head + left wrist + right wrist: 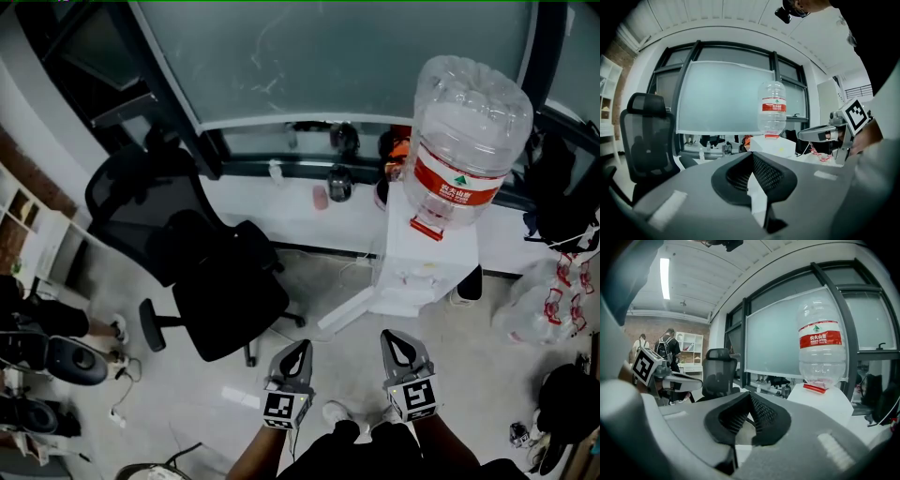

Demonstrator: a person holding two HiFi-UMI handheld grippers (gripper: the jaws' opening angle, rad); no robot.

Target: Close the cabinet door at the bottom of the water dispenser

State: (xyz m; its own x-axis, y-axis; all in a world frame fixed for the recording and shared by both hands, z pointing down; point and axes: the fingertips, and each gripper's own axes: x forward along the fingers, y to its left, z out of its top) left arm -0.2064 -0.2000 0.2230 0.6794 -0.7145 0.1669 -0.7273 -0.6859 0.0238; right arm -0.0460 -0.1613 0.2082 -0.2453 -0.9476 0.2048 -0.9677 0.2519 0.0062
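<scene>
The white water dispenser [424,255] stands against the window ledge with a large clear bottle [469,127] on top. Its bottom cabinet door [352,314] hangs open, swung out to the left over the floor. My left gripper [302,346] and right gripper [391,337] are side by side in front of it, both shut and empty, clear of the door. The left gripper view looks past its closed tips [752,154] at the bottle [772,110] and the right gripper [820,135]. The right gripper view shows its closed tips [750,396], the bottle [820,345] and the left gripper [679,379].
A black office chair [202,262] stands left of the open door. Bottles and cups sit on the white ledge [291,211] under the window. A plastic bag [548,300] and dark bags lie to the dispenser's right. A seated person's feet [103,330] show at far left.
</scene>
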